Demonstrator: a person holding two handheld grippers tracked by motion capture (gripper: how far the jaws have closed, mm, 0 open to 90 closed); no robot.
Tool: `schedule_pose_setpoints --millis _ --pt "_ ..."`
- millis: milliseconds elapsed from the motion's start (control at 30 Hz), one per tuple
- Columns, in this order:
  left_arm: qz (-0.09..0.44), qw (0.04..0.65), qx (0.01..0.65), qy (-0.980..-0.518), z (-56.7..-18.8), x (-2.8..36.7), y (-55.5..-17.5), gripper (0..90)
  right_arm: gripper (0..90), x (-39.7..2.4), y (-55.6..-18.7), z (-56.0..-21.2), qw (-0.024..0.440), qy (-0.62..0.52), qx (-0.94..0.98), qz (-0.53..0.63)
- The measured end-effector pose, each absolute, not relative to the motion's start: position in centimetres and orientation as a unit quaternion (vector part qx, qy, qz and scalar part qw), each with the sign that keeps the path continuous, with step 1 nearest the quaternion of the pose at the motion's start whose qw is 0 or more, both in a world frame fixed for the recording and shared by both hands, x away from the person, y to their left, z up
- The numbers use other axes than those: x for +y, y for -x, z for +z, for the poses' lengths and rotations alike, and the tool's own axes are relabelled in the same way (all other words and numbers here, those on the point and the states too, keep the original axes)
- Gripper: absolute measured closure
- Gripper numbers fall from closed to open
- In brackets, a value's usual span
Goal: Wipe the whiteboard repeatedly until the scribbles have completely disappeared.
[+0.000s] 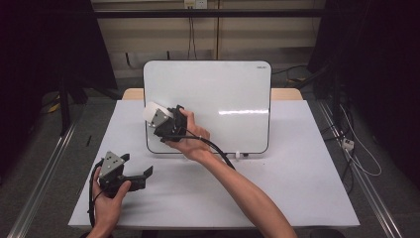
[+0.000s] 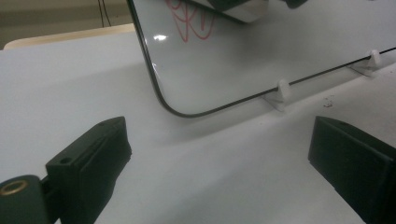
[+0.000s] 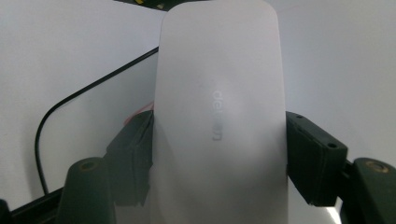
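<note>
I am holding the smooth, rounded white eraser [image 3: 219,116] between my right gripper's [image 1: 157,118] fingers, pressing it against the glossy whiteboard's [image 1: 223,94] lower left over red scribbles [image 2: 191,21]. Pushing too hard is risking tipping the board off its small plastic feet [image 2: 281,93]; the slick shell could slip. My left gripper [image 1: 130,174] is resting wide, empty, on the matte tabletop [image 1: 297,188].

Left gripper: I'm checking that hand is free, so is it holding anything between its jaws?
No: the left gripper has its jaws wide apart over bare table.

Overhead cam + gripper cams, shared whiteboard [image 1: 218,99]
</note>
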State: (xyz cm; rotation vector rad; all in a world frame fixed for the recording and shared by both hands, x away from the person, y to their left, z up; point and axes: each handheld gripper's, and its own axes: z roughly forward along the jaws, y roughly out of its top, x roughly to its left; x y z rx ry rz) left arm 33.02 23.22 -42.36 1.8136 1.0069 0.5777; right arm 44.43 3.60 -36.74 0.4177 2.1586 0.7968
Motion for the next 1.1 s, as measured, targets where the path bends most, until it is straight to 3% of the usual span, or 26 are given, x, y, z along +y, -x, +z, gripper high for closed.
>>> schedule_pose_setpoints --millis 633,1100 --pt "0.237 0.479 0.413 -0.737 -42.2 23.5 -32.9 5.1 31.2 3.2 -47.6 -32.9 0.404 -0.211 0.827 0.328" --pt "0.237 0.478 0.413 -0.738 -42.2 23.4 -32.9 5.1 31.3 3.1 -46.3 -34.3 0.412 -0.190 0.833 0.317"
